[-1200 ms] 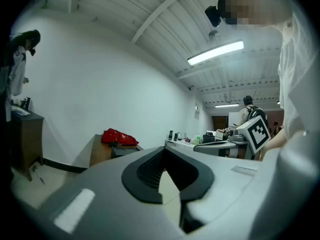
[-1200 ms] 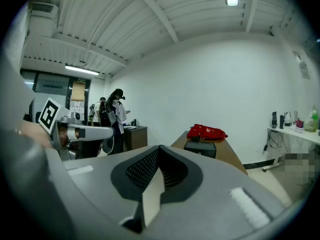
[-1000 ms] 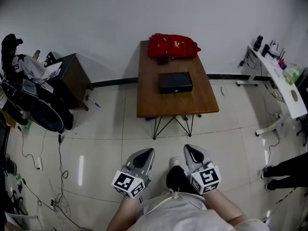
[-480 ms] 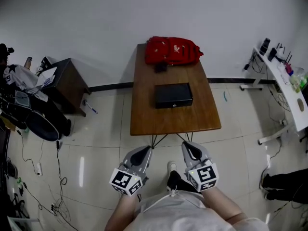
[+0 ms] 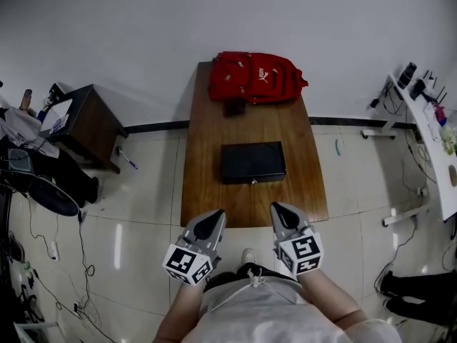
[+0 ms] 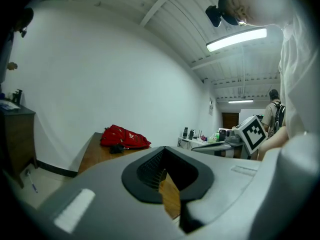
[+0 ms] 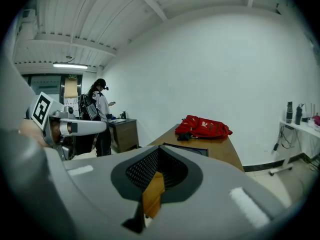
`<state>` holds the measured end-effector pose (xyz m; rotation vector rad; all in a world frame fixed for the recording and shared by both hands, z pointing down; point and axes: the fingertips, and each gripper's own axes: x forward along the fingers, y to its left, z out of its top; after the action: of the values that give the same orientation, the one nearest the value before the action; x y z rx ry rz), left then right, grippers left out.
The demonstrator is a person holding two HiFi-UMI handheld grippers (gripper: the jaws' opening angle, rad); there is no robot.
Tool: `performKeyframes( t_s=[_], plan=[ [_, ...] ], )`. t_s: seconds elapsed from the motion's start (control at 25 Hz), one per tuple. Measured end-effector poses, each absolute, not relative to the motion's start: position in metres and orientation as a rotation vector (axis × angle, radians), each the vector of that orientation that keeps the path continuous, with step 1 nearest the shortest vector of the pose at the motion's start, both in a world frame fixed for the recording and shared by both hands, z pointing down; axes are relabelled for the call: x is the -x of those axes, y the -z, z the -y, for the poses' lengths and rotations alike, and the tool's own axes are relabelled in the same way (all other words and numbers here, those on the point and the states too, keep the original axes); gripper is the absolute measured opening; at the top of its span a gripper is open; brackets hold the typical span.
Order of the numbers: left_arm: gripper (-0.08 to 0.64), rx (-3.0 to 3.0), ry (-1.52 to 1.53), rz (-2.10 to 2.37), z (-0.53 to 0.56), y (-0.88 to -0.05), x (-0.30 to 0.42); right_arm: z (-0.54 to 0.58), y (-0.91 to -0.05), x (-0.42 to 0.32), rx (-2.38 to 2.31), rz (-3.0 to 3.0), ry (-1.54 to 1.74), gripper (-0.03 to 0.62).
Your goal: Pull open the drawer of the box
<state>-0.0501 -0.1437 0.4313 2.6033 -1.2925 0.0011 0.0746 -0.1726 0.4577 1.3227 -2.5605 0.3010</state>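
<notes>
Fingers of the left gripper pressed together tip to tip, nothing pinched between them, only a sliver of brown wood in sight through the dark hollow behind the tips. Same on the right gripper: fingers closed on each other, empty. Both grippers low and side by side at the near end of the surface, the left by its near left corner, the right by its near edge; touching the wood or not, impossible to tell.

Underneath all, a pale tiled floor. On it, the long brown wooden surface, set endwise against a white wall. To its left and well apart, a dark cabinet by the same wall. At the right edge of the head view, a white desk with small clutter on top.

At the far end of the surface, a red backpack, lying flat by the wall. Near the middle, between backpack and grippers and apart from both, the black box, squared to the surface, drawer front turned toward the grippers and not pulled out.

Against the backpack's near edge, a small black item. On the floor near the cabinet, a blue pen. At the middle of the drawer front, a tiny pale fitting.
</notes>
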Motion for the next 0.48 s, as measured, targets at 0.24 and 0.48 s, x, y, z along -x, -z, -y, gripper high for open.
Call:
performKeyframes(
  t_s=[0.24,0.48],
  plan=[
    [0.006,-2.554,-0.048,1.282,0.185,-0.447,0.054,0.21,-0.481,-0.068,-1.284,2.517,-0.394,0.008],
    [0.006,-2.539,-0.074,1.226,0.216,-0.461,0.056,0.234,-0.504,-0.061,-1.293,2.445,-0.485,0.008]
  ],
)
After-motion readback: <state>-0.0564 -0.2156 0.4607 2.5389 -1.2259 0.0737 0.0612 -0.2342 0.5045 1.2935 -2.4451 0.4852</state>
